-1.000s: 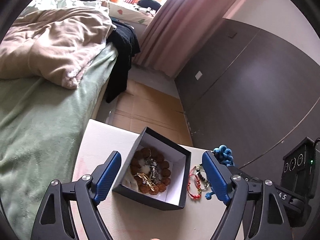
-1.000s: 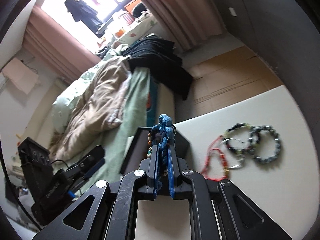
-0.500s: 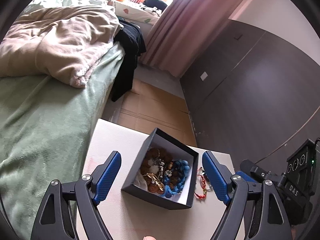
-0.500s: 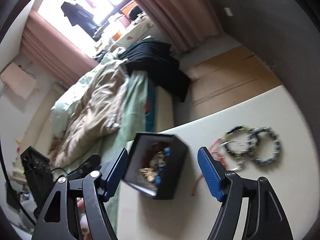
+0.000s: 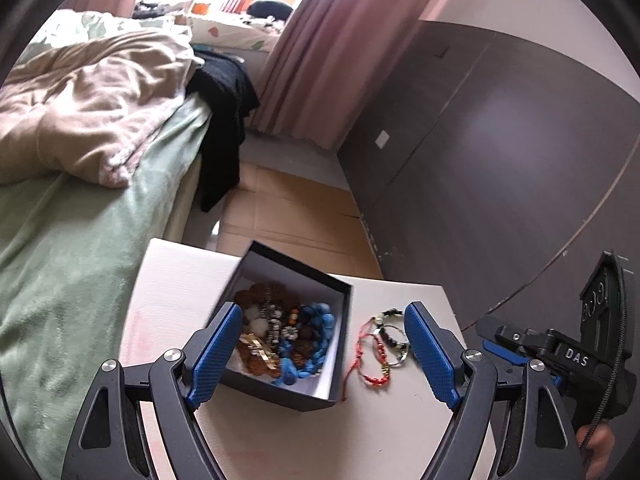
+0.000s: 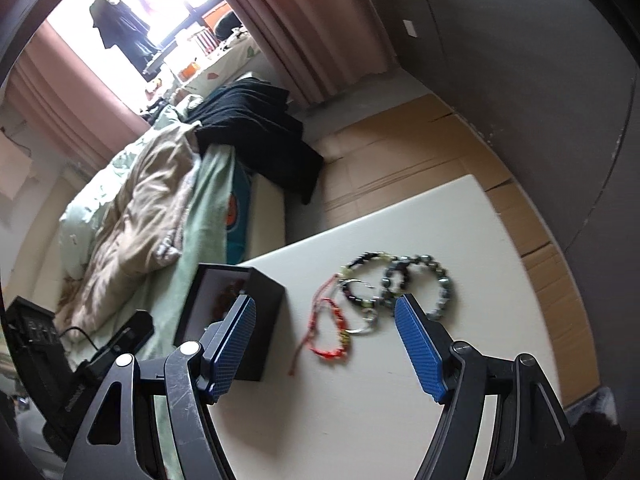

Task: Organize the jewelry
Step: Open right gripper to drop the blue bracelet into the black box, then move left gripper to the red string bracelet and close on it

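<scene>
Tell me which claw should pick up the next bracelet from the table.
Right. The right claw is open with the red bracelet lying between its fingertips. The left claw is open over the black box, off to the side.

L claw (image 5: 320, 354) & R claw (image 6: 326, 350) both spread wide (nothing gripped).

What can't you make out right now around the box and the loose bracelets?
- Left wrist view: the right finger pad covers the bracelets' right part.
- Right wrist view: the box interior is mostly hidden by its wall and the left finger pad.
- Red cord bracelet: motion-blurred.
</scene>
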`<state>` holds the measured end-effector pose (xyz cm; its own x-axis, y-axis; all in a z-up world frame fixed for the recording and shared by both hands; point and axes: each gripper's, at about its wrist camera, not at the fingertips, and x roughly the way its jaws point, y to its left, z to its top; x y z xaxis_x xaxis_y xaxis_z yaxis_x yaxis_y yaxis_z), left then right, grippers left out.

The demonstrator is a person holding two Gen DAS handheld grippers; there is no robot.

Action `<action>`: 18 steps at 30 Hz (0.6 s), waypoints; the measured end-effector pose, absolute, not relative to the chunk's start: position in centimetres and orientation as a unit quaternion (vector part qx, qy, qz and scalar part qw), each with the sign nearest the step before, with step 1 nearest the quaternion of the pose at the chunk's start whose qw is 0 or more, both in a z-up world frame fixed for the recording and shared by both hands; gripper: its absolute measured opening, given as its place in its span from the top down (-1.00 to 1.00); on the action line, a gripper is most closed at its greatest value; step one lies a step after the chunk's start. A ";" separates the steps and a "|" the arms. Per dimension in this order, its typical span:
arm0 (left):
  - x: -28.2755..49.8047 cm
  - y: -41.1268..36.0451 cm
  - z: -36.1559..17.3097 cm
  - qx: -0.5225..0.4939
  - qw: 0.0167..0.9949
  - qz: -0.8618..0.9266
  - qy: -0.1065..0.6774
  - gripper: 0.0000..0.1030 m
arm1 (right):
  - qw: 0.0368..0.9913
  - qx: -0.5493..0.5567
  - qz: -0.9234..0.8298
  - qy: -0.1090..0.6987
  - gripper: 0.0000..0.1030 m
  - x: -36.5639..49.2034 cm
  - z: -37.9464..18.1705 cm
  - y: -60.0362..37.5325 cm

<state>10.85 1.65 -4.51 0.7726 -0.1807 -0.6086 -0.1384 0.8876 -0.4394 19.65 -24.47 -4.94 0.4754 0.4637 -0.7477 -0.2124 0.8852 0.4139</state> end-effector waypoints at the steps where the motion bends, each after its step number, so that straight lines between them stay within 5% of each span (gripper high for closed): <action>1: 10.9 1.3 -4.5 -0.233 0.912 -0.017 0.338 -0.62 | 0.849 0.131 0.195 0.473 -0.41 19.6 -5.0 -24.8; 11: 11.8 -3.7 -5.0 -0.180 0.918 -0.057 0.350 -0.58 | 0.847 0.157 0.140 0.489 -0.41 20.2 -5.2 -29.8; 18: 12.6 -6.9 -6.6 -0.139 0.914 -0.077 0.374 -0.34 | 0.848 0.160 0.133 0.487 -0.41 19.9 -4.6 -31.8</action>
